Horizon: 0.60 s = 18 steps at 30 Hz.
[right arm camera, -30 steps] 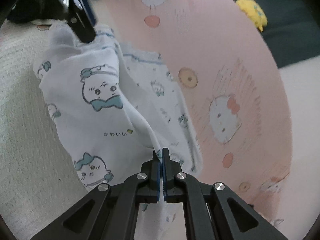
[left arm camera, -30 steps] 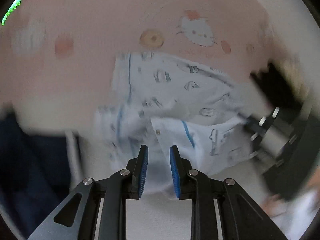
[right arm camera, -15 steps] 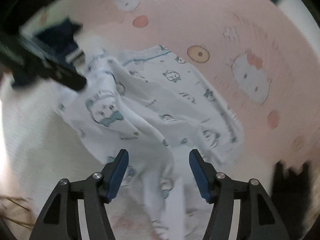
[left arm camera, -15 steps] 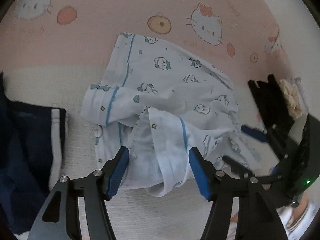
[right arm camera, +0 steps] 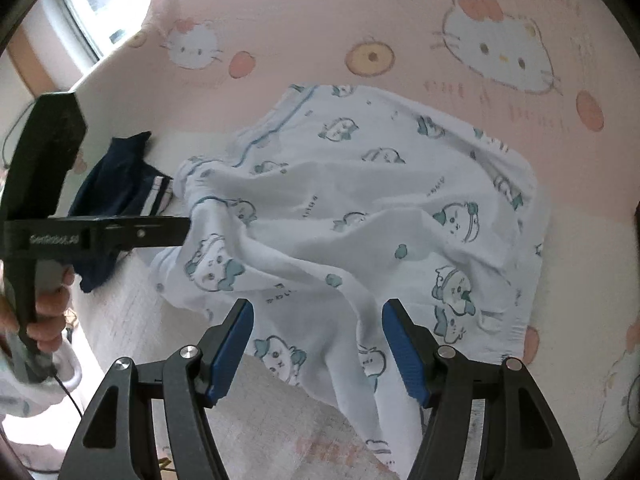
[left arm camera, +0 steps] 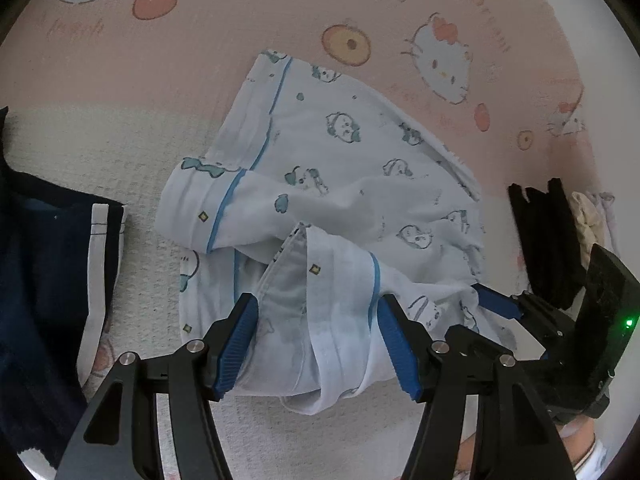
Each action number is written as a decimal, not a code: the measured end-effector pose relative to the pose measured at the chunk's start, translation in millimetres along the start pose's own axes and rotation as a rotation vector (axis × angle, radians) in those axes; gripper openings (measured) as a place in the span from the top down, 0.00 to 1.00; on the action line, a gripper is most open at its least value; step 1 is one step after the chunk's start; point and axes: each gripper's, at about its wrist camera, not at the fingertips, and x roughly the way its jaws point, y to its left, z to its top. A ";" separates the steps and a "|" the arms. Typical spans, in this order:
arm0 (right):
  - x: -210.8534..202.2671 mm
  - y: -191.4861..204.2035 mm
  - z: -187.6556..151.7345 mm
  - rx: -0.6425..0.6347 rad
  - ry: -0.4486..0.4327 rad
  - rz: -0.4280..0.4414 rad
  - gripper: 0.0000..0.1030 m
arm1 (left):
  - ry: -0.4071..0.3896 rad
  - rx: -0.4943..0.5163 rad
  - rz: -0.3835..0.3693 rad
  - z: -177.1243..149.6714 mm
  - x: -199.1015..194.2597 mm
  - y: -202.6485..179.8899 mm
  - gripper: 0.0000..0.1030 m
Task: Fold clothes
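White cotton pyjama garment (left arm camera: 344,200) with blue piping and small cartoon prints lies crumpled on the bed, half on the pink cat-print blanket (left arm camera: 240,40), half on the near white cover (left arm camera: 132,168). Both pairs of tongs have just let it go: a second ago each was pinched on cloth, and now the left tongs (left arm camera: 320,344) and right tongs (right arm camera: 318,344) stand spread, pads clear of the fabric. A dark navy garment (left arm camera: 44,280) lies to the left. The folding is barely begun; fresh grips on edges seem needed.
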 end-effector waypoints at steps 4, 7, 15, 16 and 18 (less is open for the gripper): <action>10.9 -2.3 0.8 -0.001 0.025 -0.021 0.36 | -0.006 -0.023 -0.023 -1.0 -8.5 -1.6 0.42; 16.9 -6.3 2.7 0.018 0.036 0.000 0.36 | -0.011 -0.021 -0.041 1.2 -10.9 -5.4 0.42; 24.5 -19.4 5.7 0.107 0.041 0.033 0.36 | -0.006 -0.040 -0.082 10.3 13.3 -13.1 0.43; 25.3 -22.2 5.2 0.131 0.042 0.044 0.36 | -0.008 -0.048 -0.082 9.7 16.4 -12.6 0.44; 27.4 -25.7 5.3 0.165 0.044 0.056 0.36 | -0.019 -0.064 -0.084 8.5 22.0 -11.2 0.52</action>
